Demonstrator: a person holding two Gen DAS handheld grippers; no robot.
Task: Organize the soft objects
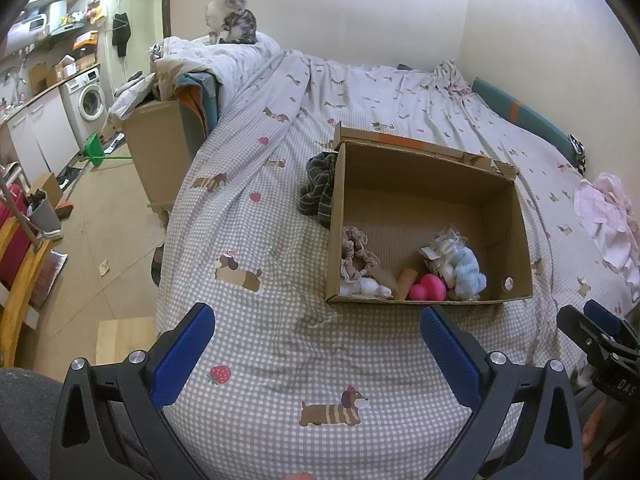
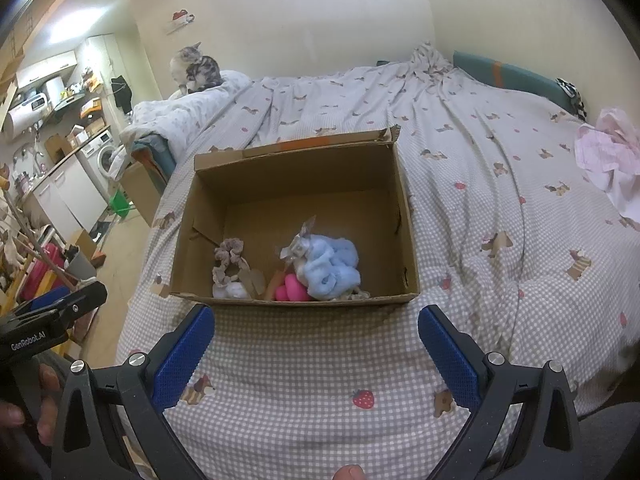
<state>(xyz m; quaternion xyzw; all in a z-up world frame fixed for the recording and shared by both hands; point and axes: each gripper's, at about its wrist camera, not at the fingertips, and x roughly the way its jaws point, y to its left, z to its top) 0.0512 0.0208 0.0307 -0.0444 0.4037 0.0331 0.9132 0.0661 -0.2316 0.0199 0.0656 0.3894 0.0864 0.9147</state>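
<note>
An open cardboard box (image 1: 516,232) (image 2: 408,216) sits on the checked bedsheet. Inside lie a beige scrunchie (image 1: 356,256) (image 2: 228,258), a pink heart-shaped toy (image 1: 428,287) (image 2: 290,288), a light blue fluffy item (image 1: 470,272) (image 2: 332,266), a white soft item (image 1: 368,288) (image 2: 234,291) and a packaged item (image 1: 440,246) (image 2: 298,246). A dark striped cloth (image 1: 320,188) lies against the box's left outer wall. My left gripper (image 1: 318,320) is open and empty above the sheet in front of the box. My right gripper (image 2: 316,320) is open and empty just before the box's near wall.
A pink-white garment (image 1: 612,224) (image 2: 608,160) lies at the bed's right. A cat (image 1: 232,20) (image 2: 196,68) sits on a folded duvet at the far left corner. A second cardboard box (image 1: 156,148) stands beside the bed. Kitchen units and a washing machine (image 1: 90,102) are at left.
</note>
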